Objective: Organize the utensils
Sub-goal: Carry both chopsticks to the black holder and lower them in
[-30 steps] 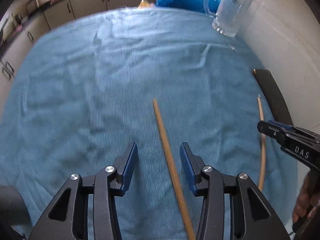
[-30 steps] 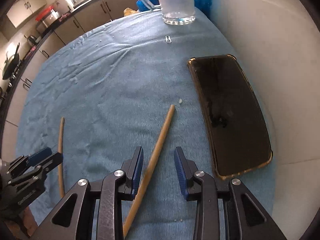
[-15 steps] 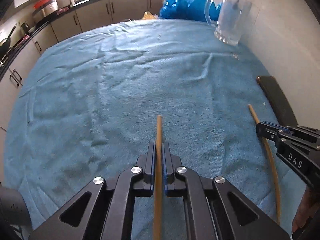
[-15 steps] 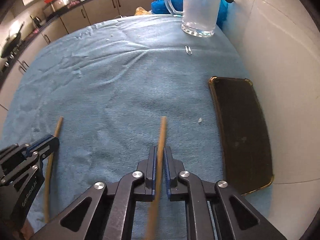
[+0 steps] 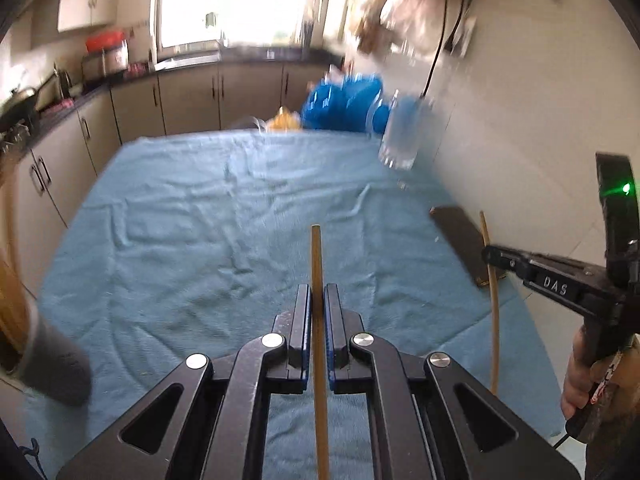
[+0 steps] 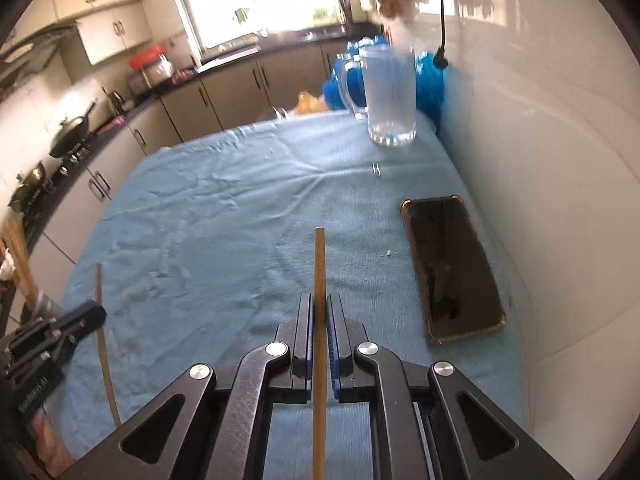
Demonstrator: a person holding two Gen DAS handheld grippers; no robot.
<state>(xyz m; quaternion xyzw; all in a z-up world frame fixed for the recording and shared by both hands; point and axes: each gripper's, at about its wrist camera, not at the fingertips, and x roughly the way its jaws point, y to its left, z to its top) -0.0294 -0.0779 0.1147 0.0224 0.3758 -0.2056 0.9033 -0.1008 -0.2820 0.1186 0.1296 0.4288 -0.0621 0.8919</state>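
Both thin wooden chopsticks lifted off blue-towelled worktop (image 6: pixel 224 216) since earlier: left gripper (image 5: pixel 316 300) jaws clenched on one chopstick (image 5: pixel 316 256), right gripper (image 6: pixel 319 308) on other chopstick (image 6: pixel 319 264).

Left gripper (image 5: pixel 317 300), lower centre of its wrist view: black angular linkage arms with triangular cut-outs, round silver pivot screws and blue ribbed pads (image 5: pixel 330 344). Right gripper (image 6: pixel 319 308): identical black frame, scuffed, with silver screws. At right edge of the left view, its black side bears white "DAS" lettering and a green light.
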